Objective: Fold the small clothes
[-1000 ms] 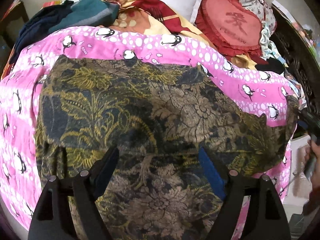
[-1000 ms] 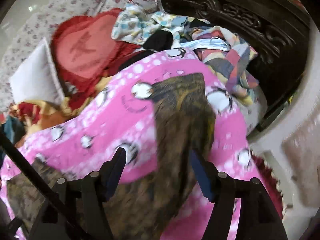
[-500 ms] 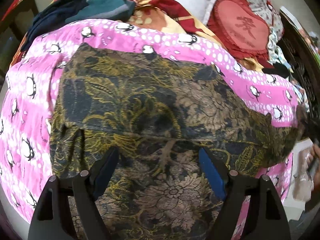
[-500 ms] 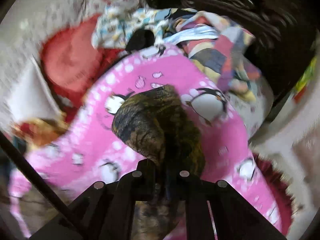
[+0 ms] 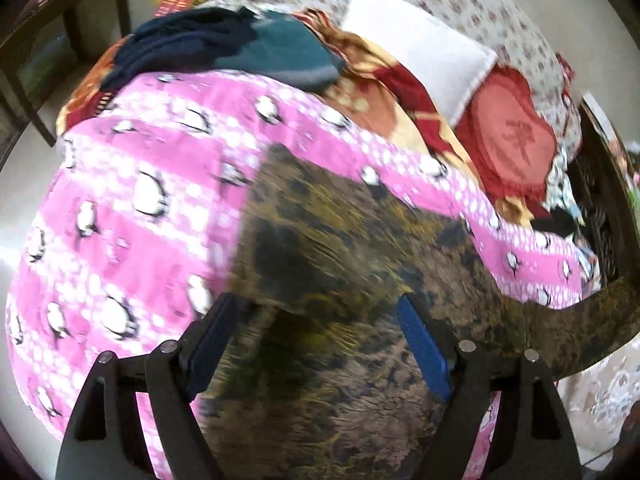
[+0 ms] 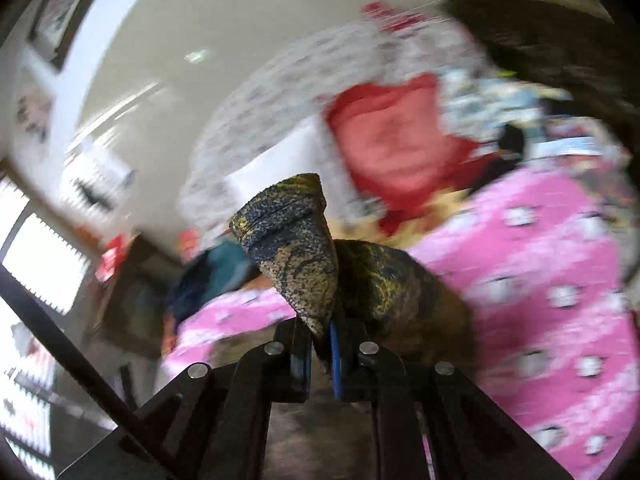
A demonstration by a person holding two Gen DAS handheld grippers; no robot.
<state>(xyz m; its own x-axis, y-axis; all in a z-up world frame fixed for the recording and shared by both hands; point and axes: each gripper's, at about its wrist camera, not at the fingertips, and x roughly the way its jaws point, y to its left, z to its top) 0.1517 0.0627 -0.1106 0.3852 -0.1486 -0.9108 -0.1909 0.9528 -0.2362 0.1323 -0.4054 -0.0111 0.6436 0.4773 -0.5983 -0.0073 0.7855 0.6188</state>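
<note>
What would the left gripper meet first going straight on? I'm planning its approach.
Probably the dark floral garment, spread on the pink penguin blanket. The left gripper is open and points down at it.

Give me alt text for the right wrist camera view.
The right gripper is shut on a corner of a dark gold-patterned garment, which sticks up above the jaws. Behind, blurred, are a pink penguin blanket and a red heart cushion.

We see a matt, grainy woven batik garment [image 6: 298, 264], a soft fleecy penguin blanket [image 5: 132, 200], and smooth blue plastic-looking pads [image 5: 424, 354].
</note>
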